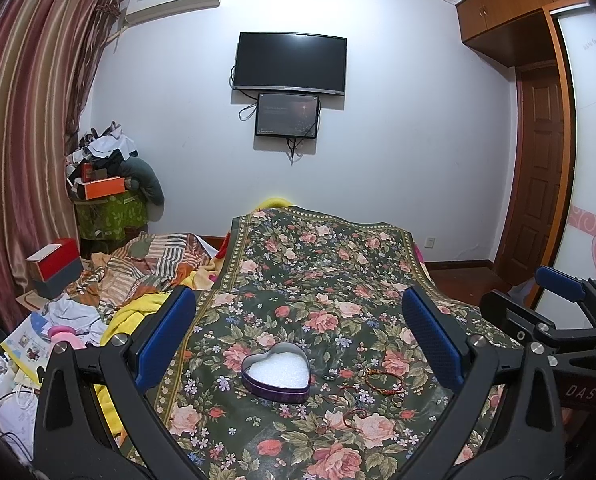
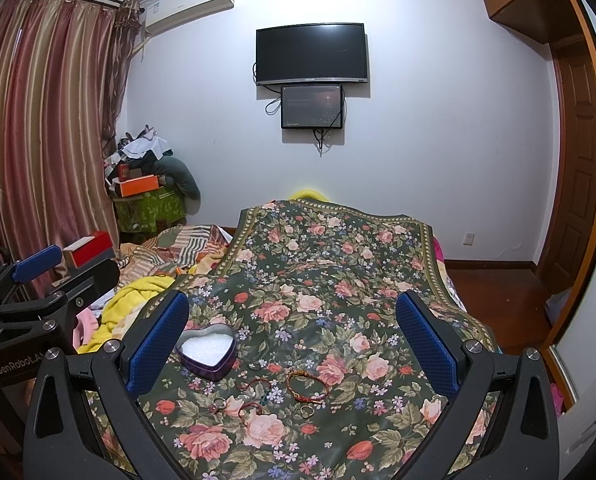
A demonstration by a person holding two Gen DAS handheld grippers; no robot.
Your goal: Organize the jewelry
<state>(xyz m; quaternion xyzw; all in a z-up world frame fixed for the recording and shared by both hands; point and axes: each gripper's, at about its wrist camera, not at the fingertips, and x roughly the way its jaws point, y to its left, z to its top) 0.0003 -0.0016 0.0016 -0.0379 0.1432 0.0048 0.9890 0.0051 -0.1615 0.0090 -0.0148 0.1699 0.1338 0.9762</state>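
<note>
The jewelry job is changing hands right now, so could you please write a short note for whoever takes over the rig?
Left gripper: open, empty, hovering above the bed.
Right gripper: open, empty, alongside it.
Heart-shaped tin: lid off, white filling, no jewelry visible inside.
On the floral cloth right of the tin: orange braided bracelet, red cord bracelets, small ring, plus other small pieces.
Done: nothing stowed.
Left: move every piece into the tin.

Printed in pale letters on the body of the left gripper point(image 2: 38, 272): "GenRobot.A", cut off after that. On the right gripper point(image 1: 557, 292): "DAS". Wardrobe door writing too small to read.
</note>
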